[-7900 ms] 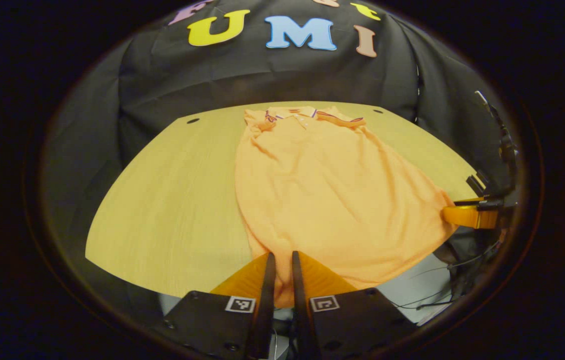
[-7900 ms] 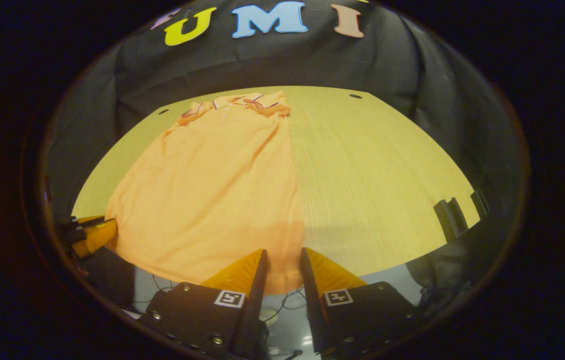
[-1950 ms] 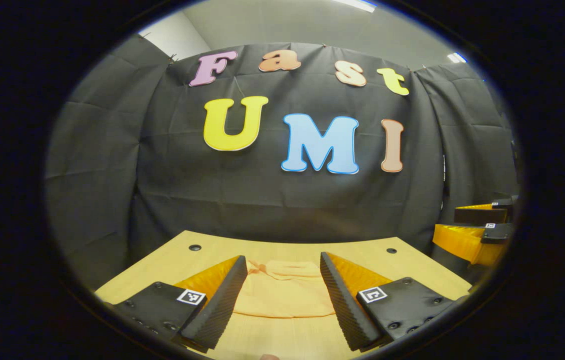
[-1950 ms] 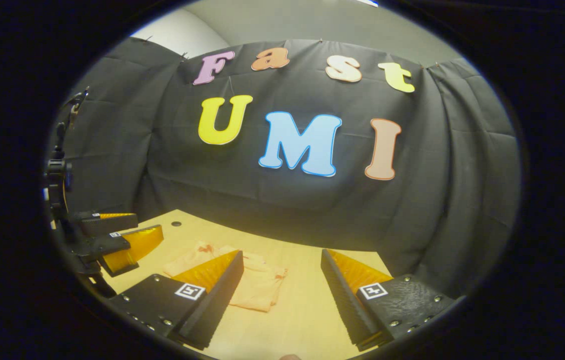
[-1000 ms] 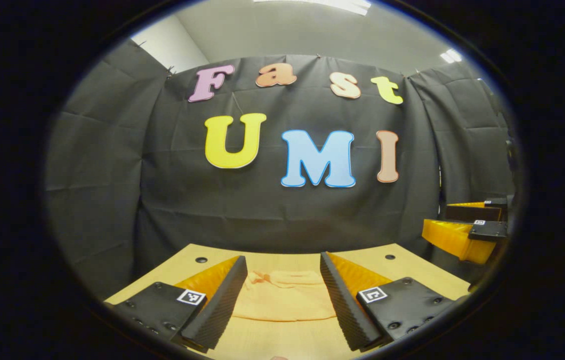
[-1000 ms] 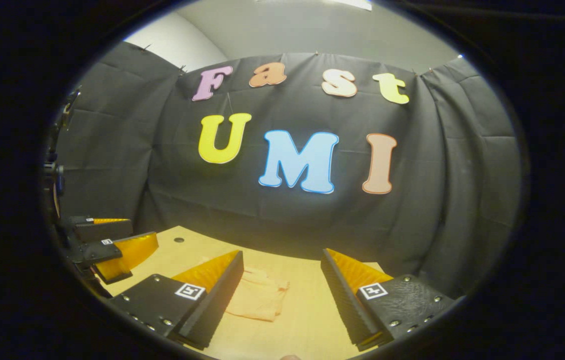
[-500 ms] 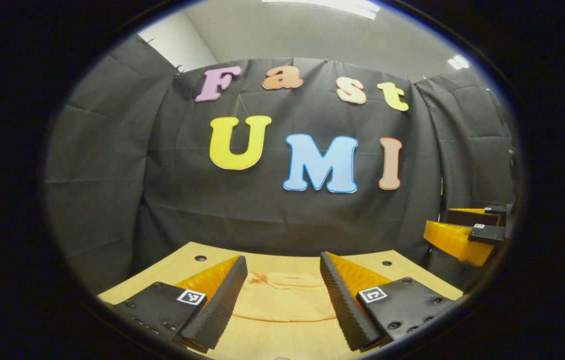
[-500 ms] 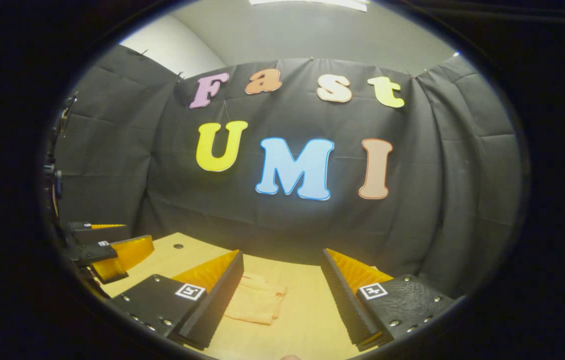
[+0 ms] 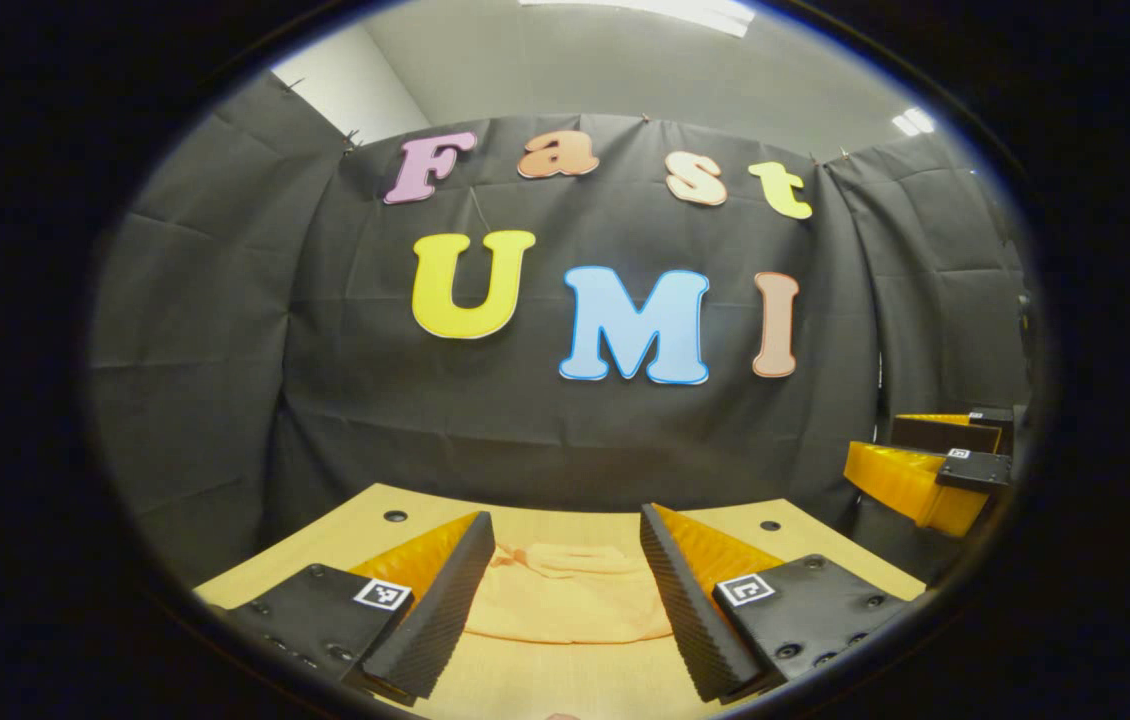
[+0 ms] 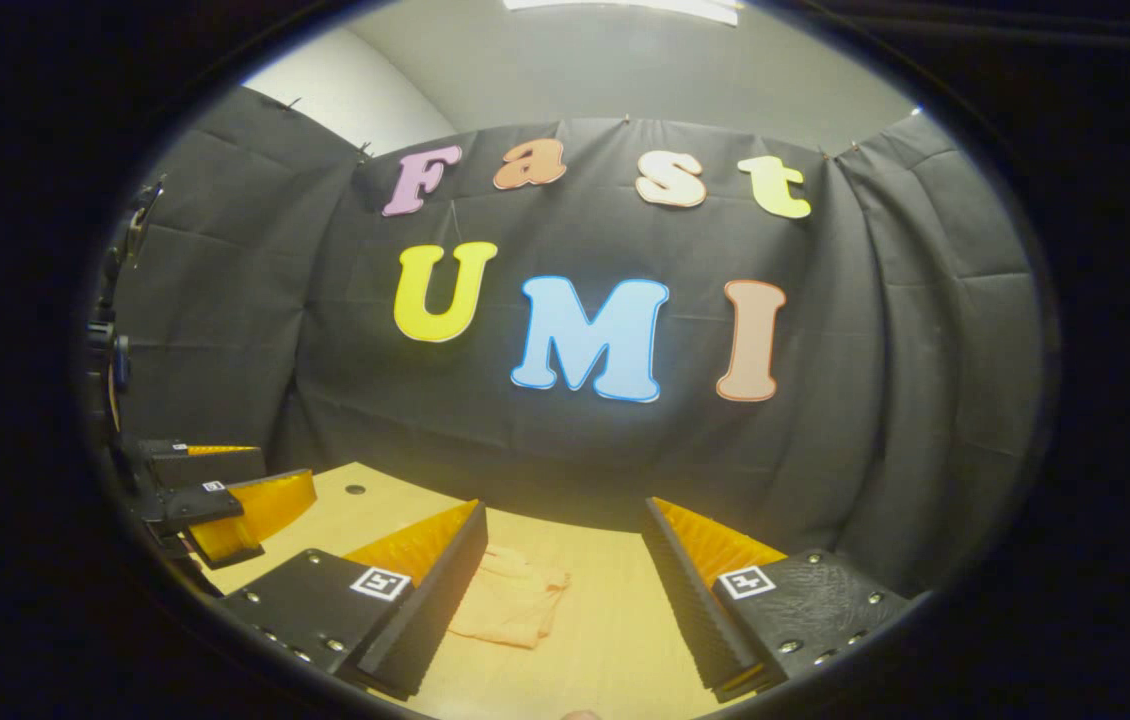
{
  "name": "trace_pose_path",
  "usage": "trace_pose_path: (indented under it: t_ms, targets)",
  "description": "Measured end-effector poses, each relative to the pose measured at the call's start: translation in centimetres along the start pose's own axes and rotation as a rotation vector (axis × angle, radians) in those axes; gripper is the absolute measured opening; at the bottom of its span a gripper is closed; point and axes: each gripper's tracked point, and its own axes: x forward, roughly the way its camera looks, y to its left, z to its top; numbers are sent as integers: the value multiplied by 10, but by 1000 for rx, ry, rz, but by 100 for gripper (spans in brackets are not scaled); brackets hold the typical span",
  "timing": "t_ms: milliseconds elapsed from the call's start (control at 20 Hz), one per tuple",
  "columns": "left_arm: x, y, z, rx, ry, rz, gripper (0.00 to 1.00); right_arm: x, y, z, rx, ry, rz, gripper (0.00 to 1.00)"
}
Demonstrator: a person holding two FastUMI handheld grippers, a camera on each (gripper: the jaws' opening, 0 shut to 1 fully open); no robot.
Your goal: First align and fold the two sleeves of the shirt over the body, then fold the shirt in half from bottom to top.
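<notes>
Both grippers, left (image 9: pixel 567 585) and right (image 10: pixel 565 590), I hold spread wide, gripping nothing, above the folded shirt (image 9: pixel 565 605) on the table (image 9: pixel 365 525).

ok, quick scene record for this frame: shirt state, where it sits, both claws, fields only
shirt: orange shirt, lying folded into a compact stack on the table
surface: light wooden table, two small dark holes near its far edge
left claw: open, held above the table, nothing between its fingers, shirt seen through the gap
right claw: open, empty, shirt lies to the left of its centre
backdrop: black cloth wall behind the table
task stage: fold looks finished, both claws clear of the fabric
</notes>
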Motion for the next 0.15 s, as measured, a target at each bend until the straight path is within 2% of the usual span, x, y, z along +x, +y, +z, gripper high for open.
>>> trace_pose_path:
  t_ms: [150]
  targets:
    - [1, 1, -3, 1, 5, -2, 94, 1, -2, -2, 2, 6, -2, 96]
